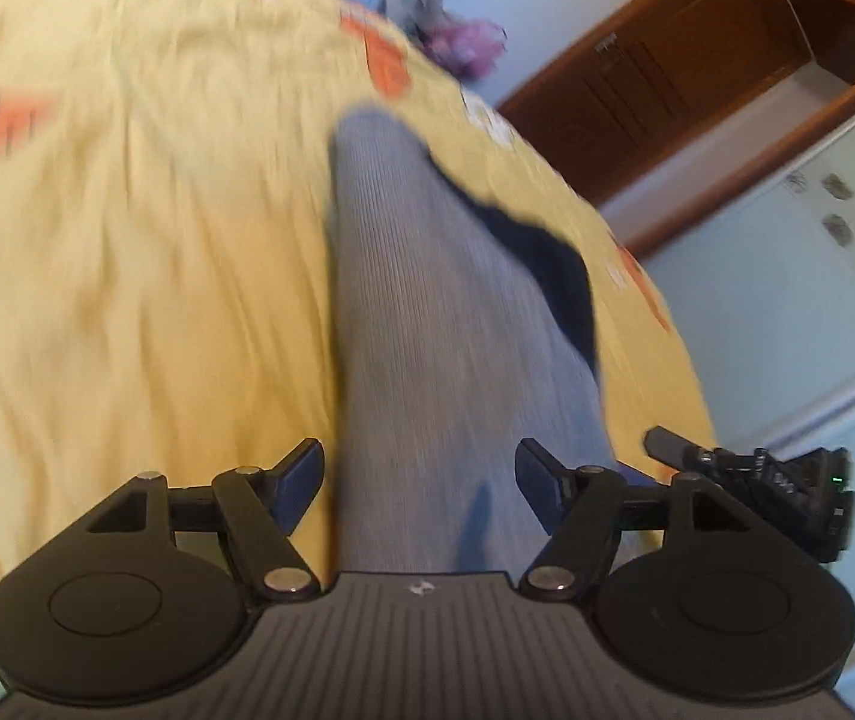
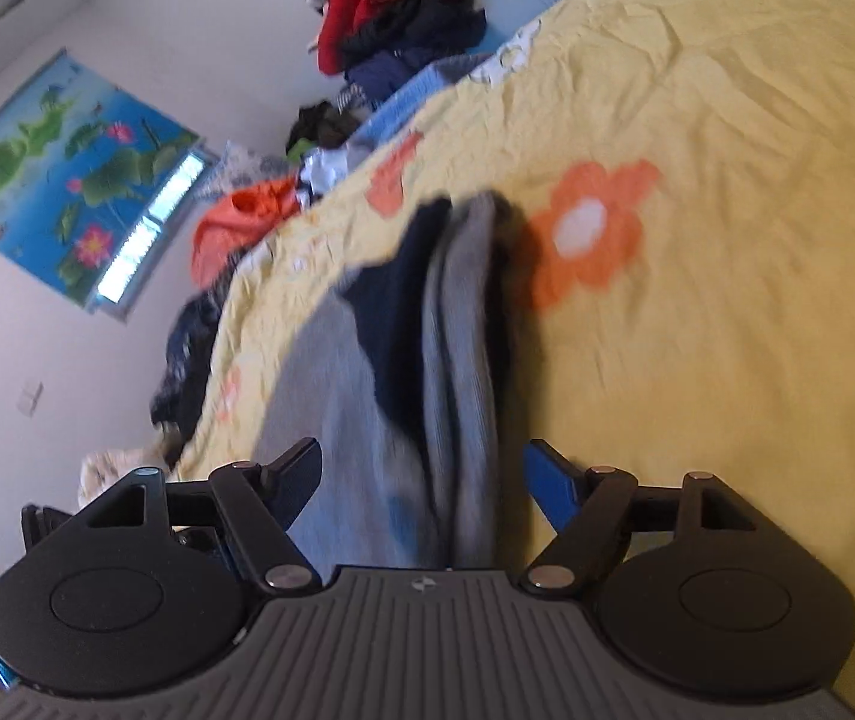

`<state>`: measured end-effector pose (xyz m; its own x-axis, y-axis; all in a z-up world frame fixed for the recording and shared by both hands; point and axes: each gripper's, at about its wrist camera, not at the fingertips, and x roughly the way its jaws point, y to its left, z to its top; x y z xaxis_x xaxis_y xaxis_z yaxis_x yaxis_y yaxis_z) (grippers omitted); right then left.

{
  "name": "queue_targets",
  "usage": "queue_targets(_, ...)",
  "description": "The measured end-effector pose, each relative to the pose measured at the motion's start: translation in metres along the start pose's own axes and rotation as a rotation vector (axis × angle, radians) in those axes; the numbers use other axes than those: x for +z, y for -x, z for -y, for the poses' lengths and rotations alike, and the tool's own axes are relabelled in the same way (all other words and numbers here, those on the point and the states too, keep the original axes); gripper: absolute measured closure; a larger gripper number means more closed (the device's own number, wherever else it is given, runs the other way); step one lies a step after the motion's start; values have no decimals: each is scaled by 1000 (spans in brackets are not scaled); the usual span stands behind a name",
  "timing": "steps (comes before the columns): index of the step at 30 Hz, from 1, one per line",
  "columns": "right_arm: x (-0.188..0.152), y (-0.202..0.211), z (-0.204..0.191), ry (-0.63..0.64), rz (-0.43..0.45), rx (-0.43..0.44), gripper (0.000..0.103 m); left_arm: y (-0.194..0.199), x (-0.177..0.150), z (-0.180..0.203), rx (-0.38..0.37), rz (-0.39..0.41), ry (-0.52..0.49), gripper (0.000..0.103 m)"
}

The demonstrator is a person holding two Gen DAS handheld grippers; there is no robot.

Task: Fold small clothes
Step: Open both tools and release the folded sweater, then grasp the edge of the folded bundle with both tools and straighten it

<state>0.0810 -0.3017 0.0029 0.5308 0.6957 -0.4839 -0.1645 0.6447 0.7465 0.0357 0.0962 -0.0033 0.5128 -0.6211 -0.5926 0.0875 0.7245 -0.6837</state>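
Observation:
A grey ribbed garment (image 1: 427,300) with a dark navy part (image 1: 553,276) lies stretched out on the yellow flowered bedsheet (image 1: 127,240). My left gripper (image 1: 421,480) is open, and the near end of the grey cloth runs between its blue-padded fingers (image 1: 301,480) without being pinched. In the right wrist view the same garment (image 2: 463,348) shows as a grey fold over navy fabric (image 2: 397,312). My right gripper (image 2: 424,477) is open over its near end, with its right finger (image 2: 547,480) clear of the cloth. Both views are blurred.
The bed's edge runs along the right, with a brown wooden cabinet (image 1: 667,90) and a white patterned panel (image 1: 835,240) beyond it. A pile of red and dark clothes (image 2: 397,12), an orange garment (image 2: 235,228) and dark clothes (image 2: 187,348) line the other side.

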Motion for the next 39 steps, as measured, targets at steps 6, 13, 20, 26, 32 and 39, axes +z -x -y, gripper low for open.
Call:
queue_targets(6, -35, -3, -9, -8, -64, 21, 41, -14, -5, 16, 40, -10, -58, 85)
queue_targets(13, -49, 2, -40, 82, -144, 33, 84, 26, -17, 34, 78, 10, -177, 93)
queue_targets(20, -69, 22, -25, 71, -160, -7, 57, 28, -47, 32, 184, -5, -244, 78)
queue_targets(26, -21, 52, -45, 99, 60, -11, 41, 61, -76, 98, 372, 288, -662, 27)
queue_targets(32, 37, -5, -62, 153, 84, -105, 45, 11, -94, 114, 403, 201, -810, 25)
queue_targets(39, 59, -71, -74, 233, -21, -198, 94, -17, -101, 112, 339, 97, -755, 25)
